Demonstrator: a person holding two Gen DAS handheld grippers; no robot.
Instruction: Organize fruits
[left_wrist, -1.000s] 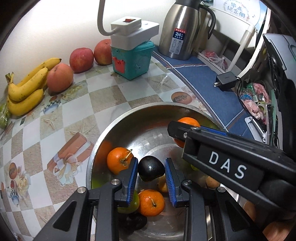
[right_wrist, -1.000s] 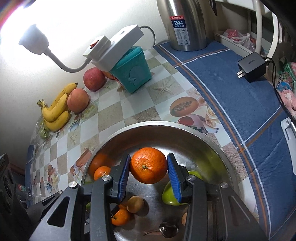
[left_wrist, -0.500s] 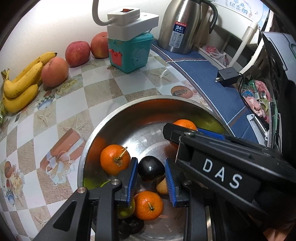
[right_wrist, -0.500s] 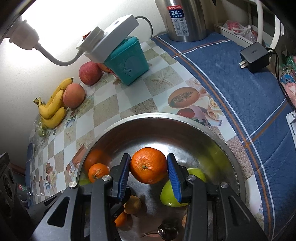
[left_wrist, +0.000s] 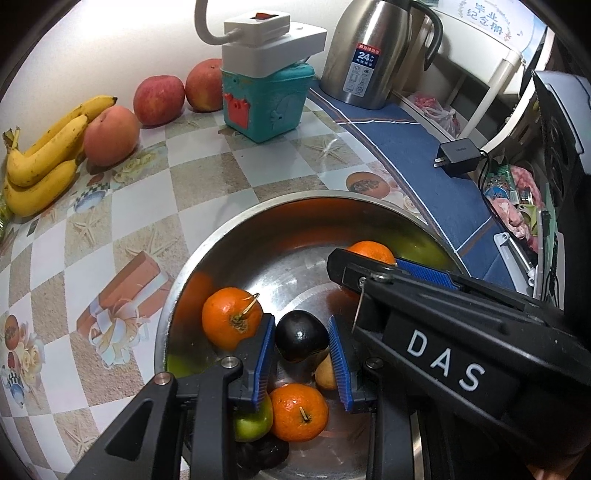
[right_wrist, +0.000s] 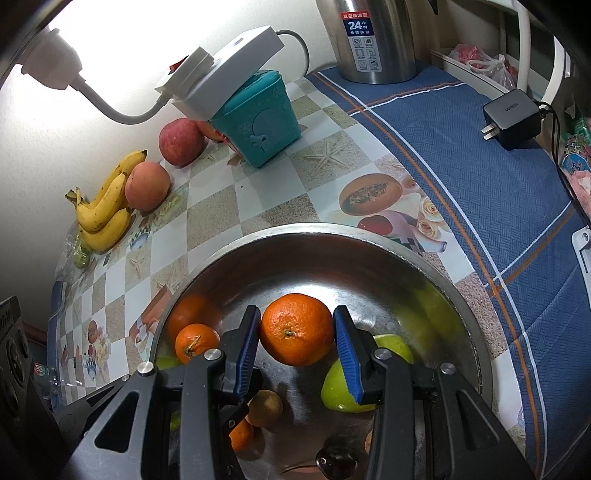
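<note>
A steel bowl (left_wrist: 177, 295) on the checked tablecloth holds two small oranges (left_wrist: 231, 317), a green apple (left_wrist: 253, 421) and other small fruit. My left gripper (left_wrist: 301, 345) hangs over the bowl, shut on a dark avocado (left_wrist: 301, 332) between its blue pads. My right gripper (right_wrist: 297, 334) is beside it over the same bowl (right_wrist: 332, 229), shut on a large orange (right_wrist: 297, 336). The right gripper's black body crosses the left wrist view, with that orange (left_wrist: 369, 251) peeking behind its tip. A green apple (right_wrist: 343, 387) lies under the right finger.
Bananas (left_wrist: 40, 162), a peach (left_wrist: 110, 134) and two red apples (left_wrist: 159, 99) line the wall at the back left. A teal box (left_wrist: 266, 107) carries a white power strip (left_wrist: 269, 48). A steel thermos (left_wrist: 373, 55) and a black charger (left_wrist: 460, 157) stand on the blue cloth.
Both grippers keep hold of their fruit. The bowl fills slightly more of both views; nothing else has shifted.
</note>
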